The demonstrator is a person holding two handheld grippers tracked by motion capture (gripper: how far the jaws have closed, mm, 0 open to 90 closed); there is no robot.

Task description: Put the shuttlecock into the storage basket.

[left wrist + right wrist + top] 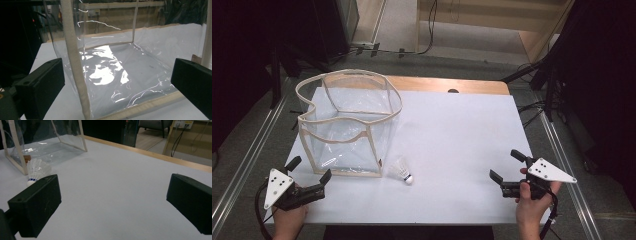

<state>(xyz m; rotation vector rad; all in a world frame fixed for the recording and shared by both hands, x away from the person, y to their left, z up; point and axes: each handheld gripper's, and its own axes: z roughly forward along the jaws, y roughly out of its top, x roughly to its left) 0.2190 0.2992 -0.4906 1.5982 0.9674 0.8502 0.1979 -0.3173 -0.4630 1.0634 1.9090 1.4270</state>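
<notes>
Both sets of fingers wide, holding nothing: left gripper [309, 170] just before clear cream-edged plastic bag [347, 125]; white feathered shuttlecock [402, 170] well beyond right gripper [508, 165].

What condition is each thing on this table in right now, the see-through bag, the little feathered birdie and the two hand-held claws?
clear bag: standing upright, top open, nothing inside.
shuttlecock: lying on its side on the table, just outside the bag's near right corner.
left gripper: open, holding nothing, close to the bag's near left corner.
right gripper: open, holding nothing, over bare table.
table: covered with a white sheet.
</notes>
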